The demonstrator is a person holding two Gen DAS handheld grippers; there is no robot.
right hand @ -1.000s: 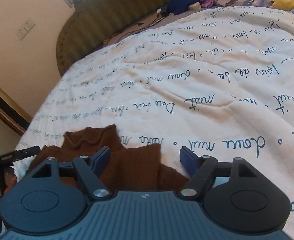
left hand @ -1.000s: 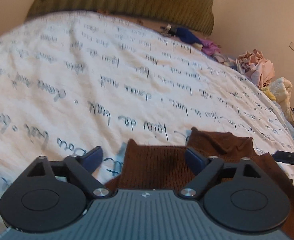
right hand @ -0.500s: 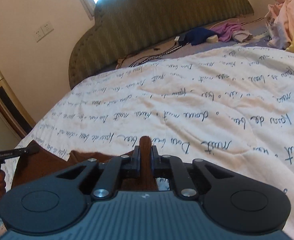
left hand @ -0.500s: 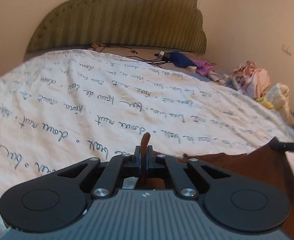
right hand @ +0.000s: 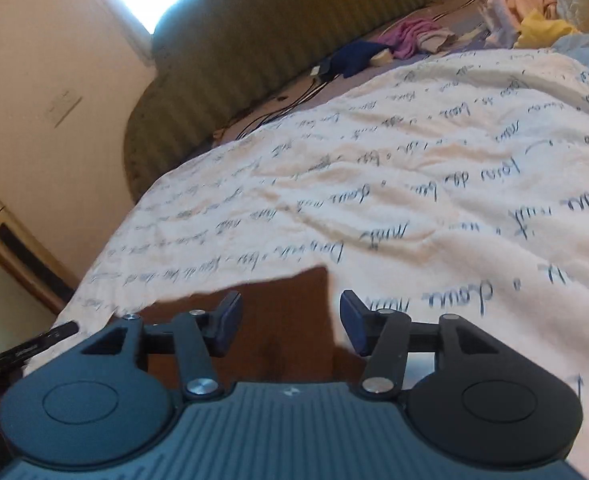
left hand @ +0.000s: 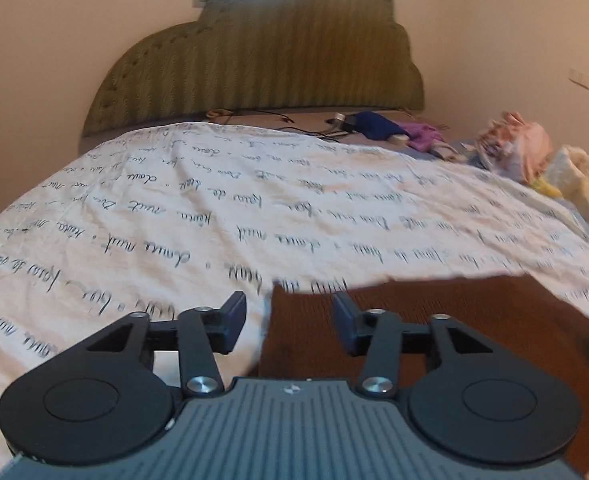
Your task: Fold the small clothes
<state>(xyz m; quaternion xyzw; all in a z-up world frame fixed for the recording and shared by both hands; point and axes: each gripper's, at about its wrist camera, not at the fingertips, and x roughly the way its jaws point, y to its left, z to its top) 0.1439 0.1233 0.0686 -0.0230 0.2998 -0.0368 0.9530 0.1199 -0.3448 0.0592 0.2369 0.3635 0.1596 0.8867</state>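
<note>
Fingers on both sides now stand wide apart w/ nothing between them. Half a sec ago each pair was pinched tight on a tuft of brown knit; that grip is gone. L gripper [left hand: 288, 322] has its left finger over the quilt and its right finger over the cloth, so it straddles the garment's left edge. R gripper [right hand: 290, 320] mirrors that: left finger over brown, right finger over the quilt, straddling the right edge.

Knit [left hand: 434, 320] lies flat on the bed as a broad brown panel w/ a fairly straight far edge, just ahead of and under both tools. In the right view the same piece [right hand: 286, 312] shows one raised far corner. A sec ago it lay rumpled w/ a collar bump; now it reads as a smooth rectangle, so one fold looks done and released. Some motion blur, so exact layering is hard to tell.

Quilt [left hand: 254, 208] w/ script print spreads beyond. Headboard [left hand: 262, 60] is at the far end, and a laundry pile [left hand: 522, 148] sits far right, well apart from the work.

Likely next: 2nd fold, or regrip of the edges.
</note>
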